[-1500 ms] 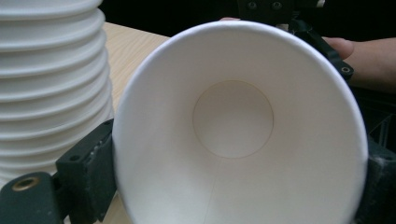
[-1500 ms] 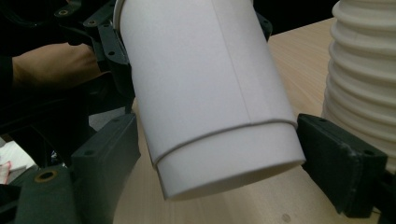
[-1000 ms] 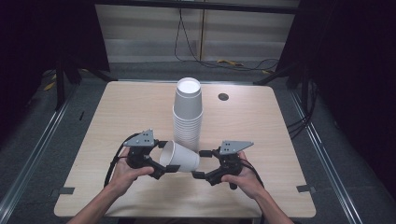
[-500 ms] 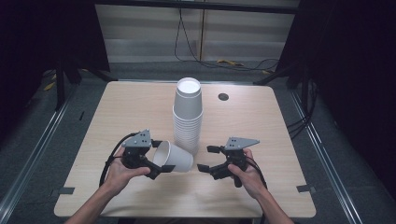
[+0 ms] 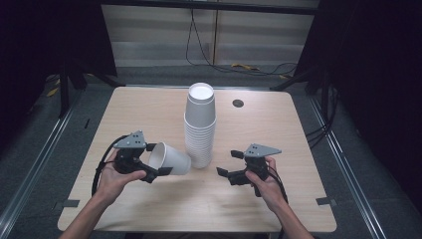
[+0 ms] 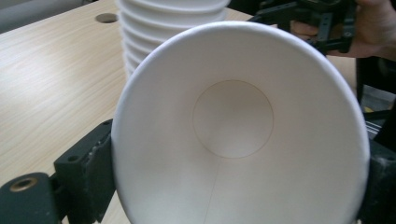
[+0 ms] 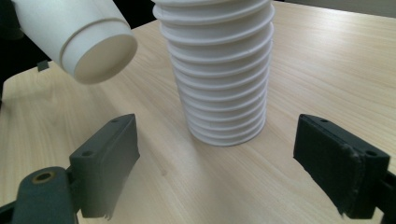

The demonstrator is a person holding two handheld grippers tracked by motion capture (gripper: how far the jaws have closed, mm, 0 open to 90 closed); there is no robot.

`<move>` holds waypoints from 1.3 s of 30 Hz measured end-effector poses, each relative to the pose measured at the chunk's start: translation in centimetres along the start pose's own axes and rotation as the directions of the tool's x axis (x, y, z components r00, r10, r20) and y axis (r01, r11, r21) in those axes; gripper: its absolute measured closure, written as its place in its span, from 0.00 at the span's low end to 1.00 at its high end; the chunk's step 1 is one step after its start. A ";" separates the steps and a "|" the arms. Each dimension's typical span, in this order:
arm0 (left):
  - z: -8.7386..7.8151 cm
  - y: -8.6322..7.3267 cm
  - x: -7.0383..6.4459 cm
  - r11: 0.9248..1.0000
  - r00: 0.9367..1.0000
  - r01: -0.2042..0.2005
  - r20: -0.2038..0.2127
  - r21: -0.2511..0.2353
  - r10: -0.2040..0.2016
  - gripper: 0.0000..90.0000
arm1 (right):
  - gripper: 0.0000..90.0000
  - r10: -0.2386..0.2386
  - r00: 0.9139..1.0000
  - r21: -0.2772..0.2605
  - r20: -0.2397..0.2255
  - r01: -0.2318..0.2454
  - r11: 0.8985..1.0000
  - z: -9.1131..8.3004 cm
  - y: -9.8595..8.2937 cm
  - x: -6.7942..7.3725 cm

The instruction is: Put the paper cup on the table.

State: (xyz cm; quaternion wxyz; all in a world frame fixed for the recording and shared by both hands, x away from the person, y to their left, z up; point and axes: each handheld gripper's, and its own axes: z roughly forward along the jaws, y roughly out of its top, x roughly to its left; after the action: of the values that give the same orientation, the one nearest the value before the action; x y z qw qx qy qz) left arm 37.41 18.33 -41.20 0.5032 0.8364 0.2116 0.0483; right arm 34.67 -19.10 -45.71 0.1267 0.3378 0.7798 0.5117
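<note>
A tall stack of white paper cups (image 5: 200, 124) stands upside down in the middle of the wooden table (image 5: 149, 114). My left gripper (image 5: 155, 162) is shut on the rim of one loose white cup (image 5: 171, 159), held on its side above the table just left of the stack, its bottom toward the right. In the left gripper view I look straight into the held cup (image 6: 238, 130), with the stack (image 6: 154, 28) behind it. My right gripper (image 5: 228, 164) is open, right of the stack; its view has the stack (image 7: 219, 70) ahead between the jaws and the held cup (image 7: 81, 35) at upper left.
A small round hole (image 5: 238, 103) lies in the table behind the stack to the right. Cables (image 5: 209, 55) run across the floor beyond the far edge. Dark stands and curtains border both sides.
My right gripper let go of the cup's bottom and drew back to the right, open. My left gripper pulled the cup slightly left, away from the stack.
</note>
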 end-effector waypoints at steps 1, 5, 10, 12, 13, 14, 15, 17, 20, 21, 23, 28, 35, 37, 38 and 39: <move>0.0 0.0 0.1 1.000 1.000 0.003 -0.007 0.001 -0.003 0.09 | 0.16 -0.003 1.000 -0.004 0.005 0.003 1.000 0.0 -0.1 0.0; -0.2 -0.1 0.5 1.000 0.999 0.013 -0.044 0.025 -0.012 0.09 | 0.16 -0.011 0.999 -0.012 0.032 0.012 1.000 -0.2 -0.2 0.1; -0.6 -0.1 1.2 0.999 0.995 0.018 -0.103 0.050 -0.013 0.09 | 0.16 -0.014 0.998 -0.006 0.058 0.014 1.000 -0.8 -0.7 0.2; -0.8 -0.3 1.5 0.998 0.994 0.028 -0.103 0.055 -0.023 0.09 | 0.16 -0.015 0.999 -0.018 0.047 0.016 1.000 -1.2 -0.7 0.2; -0.9 -0.3 1.7 0.998 0.992 0.032 -0.121 0.062 -0.024 0.09 | 0.16 -0.015 0.999 -0.022 0.047 0.016 1.000 -1.3 -0.7 0.3; -0.9 -0.4 1.8 0.997 0.989 0.039 -0.144 0.070 -0.029 0.09 | 0.16 -0.021 0.998 -0.024 0.051 0.022 0.999 -1.4 -0.6 0.4; -1.0 -0.4 2.0 0.996 0.988 0.048 -0.153 0.072 -0.036 0.09 | 0.16 -0.029 0.998 -0.025 0.054 0.030 0.999 -1.5 -0.7 0.4; -1.1 -0.3 2.3 0.996 0.983 0.055 -0.177 0.076 -0.041 0.09 | 0.15 -0.033 0.997 -0.020 0.068 0.034 0.999 -1.6 -1.0 0.6; -1.1 -0.2 2.7 0.994 0.972 0.094 -0.219 0.063 -0.079 0.09 | 0.15 -0.028 0.992 -0.019 0.120 0.030 0.999 -1.6 -1.5 0.8; -0.9 -0.2 2.8 0.993 0.972 0.095 -0.223 0.067 -0.077 0.09 | 0.15 -0.030 0.992 -0.010 0.124 0.032 0.999 -1.7 -1.6 0.9; -0.7 -0.1 2.9 0.992 0.970 0.090 -0.235 0.083 -0.068 0.08 | 0.15 -0.041 0.990 0.007 0.133 0.040 0.999 -1.7 -1.8 0.9; -0.4 0.4 3.3 0.990 0.971 0.077 -0.234 0.119 -0.047 0.08 | 0.15 -0.032 0.990 0.010 0.137 0.031 0.999 -2.2 -2.5 0.9; 1.2 0.9 4.2 0.974 0.964 0.102 -0.263 0.200 -0.047 0.08 | 0.16 0.015 0.992 0.002 0.123 -0.015 1.000 -2.4 -2.7 0.8; 1.7 1.0 4.5 0.969 0.960 0.110 -0.275 0.223 -0.046 0.08 | 0.15 0.021 0.993 0.012 0.116 -0.023 1.000 -2.4 -2.6 1.0; 1.8 1.1 4.7 0.965 0.958 0.121 -0.281 0.233 -0.052 0.08 | 0.15 0.020 0.994 0.014 0.110 -0.021 1.000 -2.3 -2.6 1.0; 1.9 1.1 5.0 0.961 0.958 0.122 -0.284 0.246 -0.049 0.08 | 0.15 0.021 0.994 0.020 0.109 -0.024 1.000 -2.3 -2.6 1.0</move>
State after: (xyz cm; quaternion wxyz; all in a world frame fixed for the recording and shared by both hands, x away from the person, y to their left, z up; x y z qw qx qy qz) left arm 42.85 18.33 -41.81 0.3561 0.8705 0.3202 0.1136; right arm 31.68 -20.70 -46.86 0.1594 0.3752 0.7734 0.4855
